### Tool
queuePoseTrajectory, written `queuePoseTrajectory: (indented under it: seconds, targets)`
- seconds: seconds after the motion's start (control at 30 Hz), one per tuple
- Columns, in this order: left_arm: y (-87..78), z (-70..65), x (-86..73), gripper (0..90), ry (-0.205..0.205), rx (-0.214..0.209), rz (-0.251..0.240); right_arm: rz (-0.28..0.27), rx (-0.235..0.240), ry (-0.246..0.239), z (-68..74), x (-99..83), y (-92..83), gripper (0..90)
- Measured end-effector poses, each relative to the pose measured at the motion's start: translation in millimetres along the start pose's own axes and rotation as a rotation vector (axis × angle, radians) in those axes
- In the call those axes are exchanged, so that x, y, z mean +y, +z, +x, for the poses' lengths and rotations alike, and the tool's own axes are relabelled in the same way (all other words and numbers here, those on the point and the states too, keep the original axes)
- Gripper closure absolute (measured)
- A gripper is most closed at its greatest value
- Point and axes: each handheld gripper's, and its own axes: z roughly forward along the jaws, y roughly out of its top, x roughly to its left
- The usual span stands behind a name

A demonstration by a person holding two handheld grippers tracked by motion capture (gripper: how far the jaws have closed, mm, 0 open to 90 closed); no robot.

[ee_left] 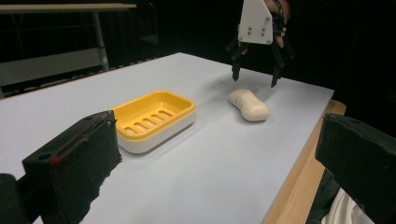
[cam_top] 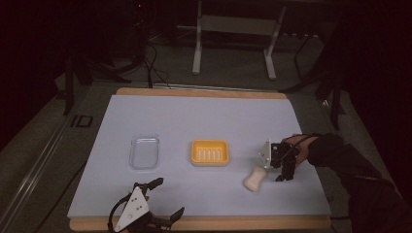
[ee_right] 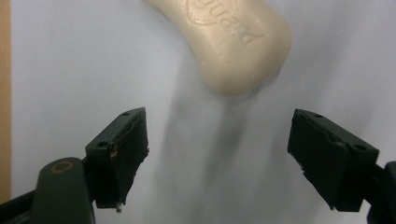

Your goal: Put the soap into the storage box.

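Soap bar, top cropped, beyond right gripper jaws wide apart, empty.

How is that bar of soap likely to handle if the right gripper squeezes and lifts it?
The bar of soap looks solid, so probably stiff. Its smooth, rounded, waisted shape may slip between the fingers unless gripped at the waist. Lying flat, it is unlikely to roll.

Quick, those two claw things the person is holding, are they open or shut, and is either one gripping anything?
Left gripper: open, holding nothing.
Right gripper: open, holding nothing, poised just above the soap.
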Motion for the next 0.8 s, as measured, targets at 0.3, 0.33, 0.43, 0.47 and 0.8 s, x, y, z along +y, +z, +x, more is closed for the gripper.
queuePoseTrajectory:
  seconds: [0.3,0.33,0.43,0.47,0.8]
  targets:
    - [-1.4,-0.2,-1.3,0.0,-0.004,0.001,0.002,-0.072,-0.031,-0.063,-1.9,9.7,-4.7,21.2]
    - [-1.5,-0.4,-1.3,0.0,-0.003,0.001,0.002,-0.077,-0.038,-0.075,-1.1,11.1,-4.8,21.2]
    - [-1.0,-0.8,-1.8,0.0,0.003,0.001,0.001,-0.094,-0.036,-0.094,0.4,16.8,-3.7,21.5]
    - [-0.9,-0.9,-1.9,0.0,0.004,-0.001,0.001,-0.094,-0.036,-0.105,1.2,18.9,-3.0,21.8]
    - [-2.0,-1.2,-2.4,0.0,0.019,0.027,-0.015,-0.151,-0.042,-0.164,1.4,33.4,1.1,25.9]
